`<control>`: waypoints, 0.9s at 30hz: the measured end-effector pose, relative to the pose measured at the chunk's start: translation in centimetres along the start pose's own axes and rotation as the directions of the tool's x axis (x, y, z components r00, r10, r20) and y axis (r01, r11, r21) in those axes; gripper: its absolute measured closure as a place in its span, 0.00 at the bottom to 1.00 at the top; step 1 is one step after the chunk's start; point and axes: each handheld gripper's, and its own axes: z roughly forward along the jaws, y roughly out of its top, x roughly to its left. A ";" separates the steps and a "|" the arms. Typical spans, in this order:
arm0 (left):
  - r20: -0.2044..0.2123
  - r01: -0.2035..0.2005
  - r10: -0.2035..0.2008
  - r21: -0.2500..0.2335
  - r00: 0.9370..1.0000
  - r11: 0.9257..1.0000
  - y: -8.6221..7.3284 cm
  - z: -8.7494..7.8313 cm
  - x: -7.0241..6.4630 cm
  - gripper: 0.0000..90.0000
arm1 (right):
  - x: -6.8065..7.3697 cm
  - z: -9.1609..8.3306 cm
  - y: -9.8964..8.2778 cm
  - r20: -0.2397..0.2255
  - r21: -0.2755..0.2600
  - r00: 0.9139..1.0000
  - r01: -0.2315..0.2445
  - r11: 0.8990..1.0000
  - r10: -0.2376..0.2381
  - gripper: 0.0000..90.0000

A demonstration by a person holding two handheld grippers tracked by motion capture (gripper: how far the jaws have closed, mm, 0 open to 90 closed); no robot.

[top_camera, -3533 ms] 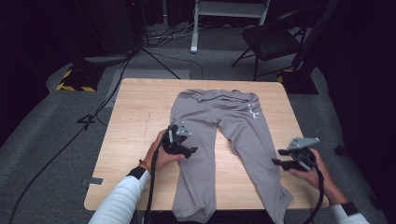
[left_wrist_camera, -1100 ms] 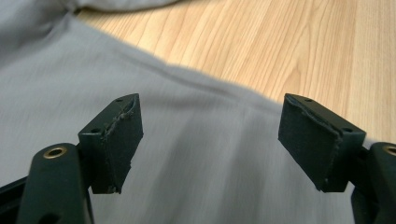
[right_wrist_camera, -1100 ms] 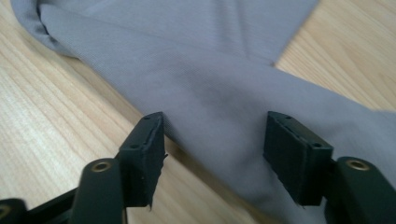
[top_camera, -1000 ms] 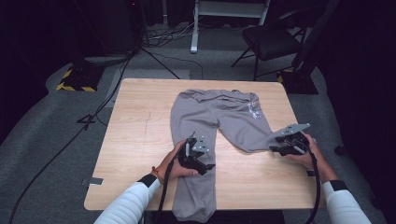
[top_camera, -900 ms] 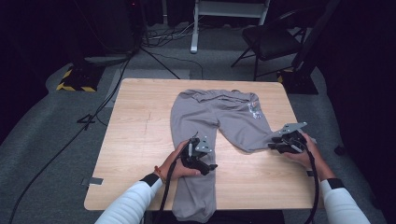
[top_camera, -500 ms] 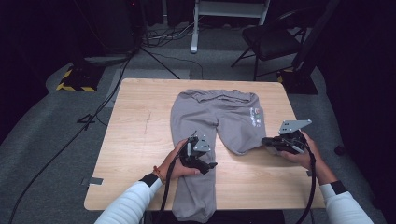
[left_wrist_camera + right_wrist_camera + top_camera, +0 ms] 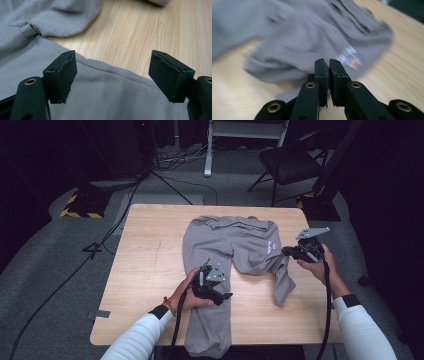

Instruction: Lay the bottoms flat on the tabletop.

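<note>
Grey trousers [image 7: 235,245] lie on the wooden table [image 7: 150,270], waistband at the far side. My right gripper [image 7: 286,251] is raised above the table's right part, shut on the cloth of the right trouser leg [image 7: 283,285], which hangs folded and bunched under it. In the right gripper view the gripper [image 7: 329,62] pinches grey fabric [image 7: 287,50]; its jaws have just been closing and then eased slightly, cloth still between them. My left gripper [image 7: 221,295] rests on the left leg [image 7: 207,330]. Its jaws [image 7: 112,67] stand wide open over the leg's inner edge [image 7: 105,95], gripping nothing.
Beyond the table stand a black chair [image 7: 290,165] and a white frame [image 7: 245,130], with cables across the grey floor [image 7: 165,175]. A yellow-black striped block [image 7: 80,207] lies at far left. Bare wood shows on the table's left side.
My right gripper has shut on the right trouser leg, risen and drawn it inward, so the leg is now lifted and folded. The left gripper has stayed on the left leg.
</note>
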 end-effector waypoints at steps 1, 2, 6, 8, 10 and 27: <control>0.010 -0.001 0.001 0.006 1.000 1.000 0.0 0.1 -0.1 0.25 | -0.7 0.4 -0.5 0.014 0.007 1.000 -0.027 1.000 0.027 0.92; 0.013 -0.005 0.005 0.011 1.000 1.000 0.1 0.3 -0.2 0.25 | -1.6 1.0 -1.2 0.044 0.014 0.997 -0.059 0.998 0.058 0.90; 0.032 -0.012 0.012 0.013 0.999 1.000 0.5 0.8 -0.4 0.25 | -3.7 2.2 -3.6 0.144 0.039 0.978 -0.160 0.986 0.153 0.61; 0.041 -0.021 0.020 0.014 0.999 1.000 0.7 1.1 -0.6 0.25 | -3.5 1.8 -4.3 0.122 0.028 0.979 -0.170 0.985 0.165 0.52; 0.048 -0.029 0.028 0.018 0.998 0.999 0.9 1.4 -0.7 0.25 | -2.5 0.3 -4.9 0.059 -0.040 0.987 -0.145 0.989 0.147 0.51; 0.053 -0.071 0.068 0.054 0.996 0.996 2.2 3.1 -1.6 0.25 | 7.6 -2.4 -8.6 -0.144 -0.032 0.974 0.172 0.985 -0.175 0.46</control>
